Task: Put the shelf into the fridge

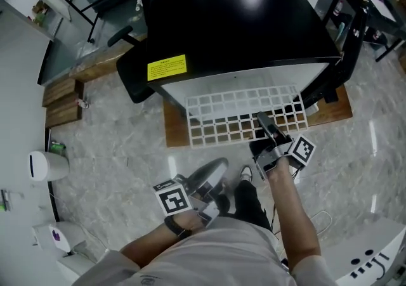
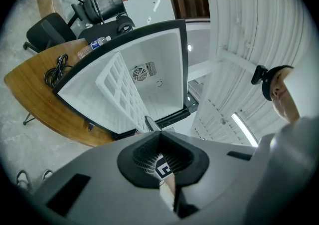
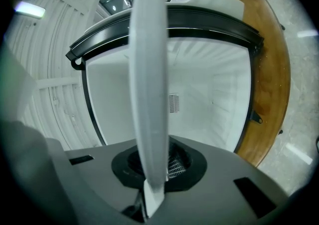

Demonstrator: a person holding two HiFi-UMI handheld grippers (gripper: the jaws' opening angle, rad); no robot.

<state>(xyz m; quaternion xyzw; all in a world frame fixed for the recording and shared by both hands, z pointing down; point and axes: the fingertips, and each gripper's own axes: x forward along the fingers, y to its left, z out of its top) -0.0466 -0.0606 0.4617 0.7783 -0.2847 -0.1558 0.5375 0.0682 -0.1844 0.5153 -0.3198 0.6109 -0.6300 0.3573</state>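
Note:
A black mini fridge [image 1: 235, 18] stands open towards me on a wooden platform [image 1: 174, 131]. The white grid shelf [image 1: 241, 113] lies level in the fridge's mouth, with its front part sticking out. My right gripper [image 1: 265, 123] is shut on the shelf's front edge, right of the middle. In the right gripper view the shelf [image 3: 149, 69] runs edge-on from the jaws [image 3: 152, 189] into the white interior [image 3: 209, 99]. My left gripper [image 1: 216, 170] is shut and holds nothing, low and back near my legs. From its own view [image 2: 160, 169] I see the shelf [image 2: 124, 94] in the open fridge [image 2: 183, 69].
A black office chair [image 1: 136, 56] stands left of the fridge. Low wooden steps [image 1: 61, 101] and a white bin [image 1: 47, 165] sit at the left on the marble floor. A white machine [image 1: 374, 259] is at the lower right. My shoe [image 1: 244, 174] is just below the shelf.

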